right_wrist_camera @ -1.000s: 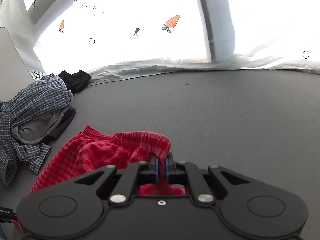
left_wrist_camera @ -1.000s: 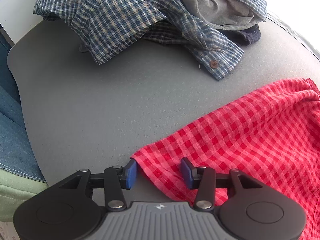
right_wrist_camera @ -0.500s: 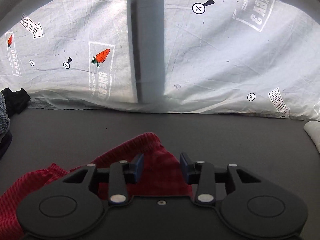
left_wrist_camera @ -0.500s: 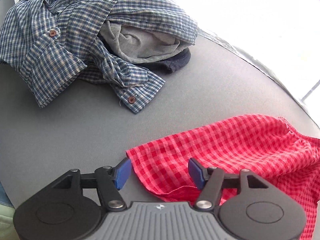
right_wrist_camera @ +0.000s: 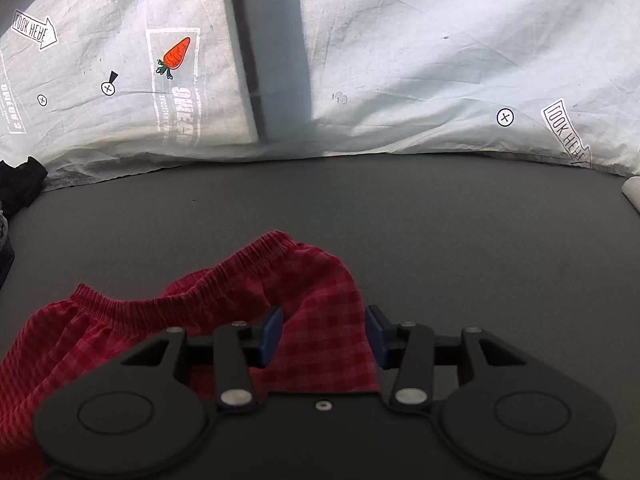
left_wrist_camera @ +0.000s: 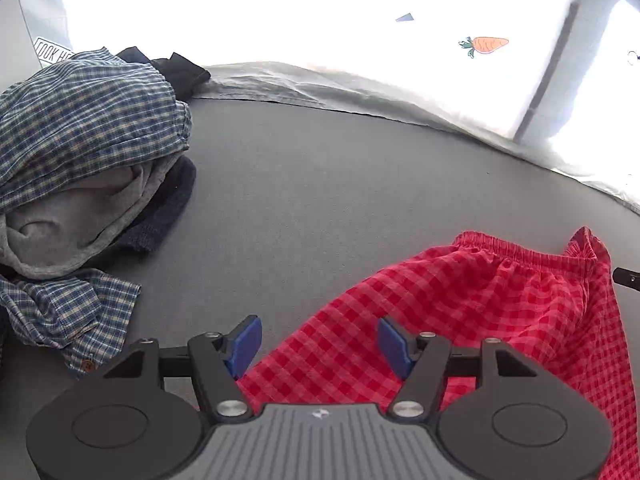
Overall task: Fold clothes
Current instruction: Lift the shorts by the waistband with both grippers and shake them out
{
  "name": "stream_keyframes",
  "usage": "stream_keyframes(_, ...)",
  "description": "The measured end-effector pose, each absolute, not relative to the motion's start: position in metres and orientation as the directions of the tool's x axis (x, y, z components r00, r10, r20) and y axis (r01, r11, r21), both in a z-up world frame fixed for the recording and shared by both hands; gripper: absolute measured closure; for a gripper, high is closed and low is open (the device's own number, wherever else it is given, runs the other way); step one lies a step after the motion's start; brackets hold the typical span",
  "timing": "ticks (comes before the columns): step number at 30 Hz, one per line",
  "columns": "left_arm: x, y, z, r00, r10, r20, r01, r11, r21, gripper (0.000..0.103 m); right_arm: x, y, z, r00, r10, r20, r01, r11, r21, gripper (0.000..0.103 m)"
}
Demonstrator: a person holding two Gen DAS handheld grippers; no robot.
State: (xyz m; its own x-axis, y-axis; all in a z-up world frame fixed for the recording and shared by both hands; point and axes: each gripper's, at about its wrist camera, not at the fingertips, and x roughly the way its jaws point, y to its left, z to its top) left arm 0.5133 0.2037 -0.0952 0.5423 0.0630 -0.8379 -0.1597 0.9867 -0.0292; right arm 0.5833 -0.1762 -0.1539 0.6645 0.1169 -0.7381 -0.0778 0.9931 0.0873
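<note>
The red checked cotton shorts [right_wrist_camera: 320, 300] lie released on the grey padded table [right_wrist_camera: 480, 240]; the right gripper [right_wrist_camera: 323, 330], previously clamped, is opening. The left gripper [left_wrist_camera: 318, 346] stands open, empty. Re-gripping is judged next.

Staged recording setup, not a lived-in room. Grey padded table [right_wrist_camera: 460, 232] backed from 10 to 2 o'clock by a white backlit sheet [right_wrist_camera: 420, 60] printed with a carrot [right_wrist_camera: 176, 54], crosshair marks [right_wrist_camera: 505, 117] and "LOOK HERE" arrows [right_wrist_camera: 34, 32]. Clothes pile [left_wrist_camera: 80, 152] at 9 o'clock.
</note>
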Motion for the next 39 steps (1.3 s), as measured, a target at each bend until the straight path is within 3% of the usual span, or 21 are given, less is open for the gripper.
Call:
stream_keyframes(6,0.586,0.162,-0.128,0.494,-0.061,-0.867,0.064,0.997,-0.034,0.037,0.619,-0.177,-0.168,0.626,0.193,-0.755,-0.129,0.981,0.144,0.051)
stream_keyframes(10,0.612,0.131,-0.147,0.474,-0.074,-0.877,0.129,0.992,-0.014,0.037,0.639,-0.169,-0.185,0.598,0.201,-0.776,-0.167,0.978,0.125,0.047)
stream_keyframes(11,0.615,0.129,-0.149,0.482,-0.080,-0.872,0.134,0.991,-0.017,0.036,0.642,-0.167,-0.188,0.595,0.203,-0.778,-0.181,0.976,0.117,0.048)
stream_keyframes(12,0.617,0.127,-0.151,0.490,-0.086,-0.867,0.138,0.990,-0.020,0.039,0.644,-0.165,-0.190,0.594,0.217,-0.775,-0.200,0.973,0.119,0.060)
stream_keyframes(13,0.618,0.125,-0.152,0.495,-0.093,-0.864,0.140,0.990,-0.027,0.044,0.646,-0.165,-0.190,0.591,0.234,-0.772,-0.207,0.969,0.135,0.069)
stream_keyframes(14,0.618,0.127,-0.150,0.500,-0.102,-0.860,0.137,0.990,-0.038,0.051,0.647,-0.165,-0.190,0.587,0.252,-0.769,-0.213,0.965,0.154,0.086)
stream_keyframes(15,0.618,0.129,-0.148,0.504,-0.114,-0.856,0.128,0.990,-0.057,0.070,0.646,-0.166,-0.188,0.599,0.255,-0.760,-0.204,0.965,0.162,0.094)
stream_keyframes(16,0.617,0.131,-0.147,0.505,-0.122,-0.854,0.110,0.991,-0.077,0.093,0.643,-0.167,-0.185,0.617,0.248,-0.746,-0.195,0.968,0.160,0.095)
stream_keyframes(17,0.615,0.134,-0.144,0.512,-0.117,-0.851,0.084,0.993,-0.085,0.099,0.639,-0.168,-0.181,0.637,0.240,-0.733,-0.186,0.970,0.156,0.097)
stream_keyframes(21,0.604,0.139,-0.113,0.589,-0.060,-0.806,-0.008,0.997,-0.080,0.100,0.617,-0.173,-0.157,0.711,0.188,-0.678,-0.135,0.982,0.130,0.098)
stream_keyframes(26,0.571,0.133,-0.037,0.749,-0.023,-0.662,-0.038,0.996,-0.078,0.100,0.575,-0.179,-0.106,0.816,0.150,-0.559,-0.114,0.989,0.099,0.098)
stream_keyframes(39,0.445,0.074,0.141,0.966,0.015,-0.256,-0.041,0.995,-0.095,0.100,0.455,-0.213,0.061,0.984,0.115,-0.135,-0.109,0.993,0.051,0.099)
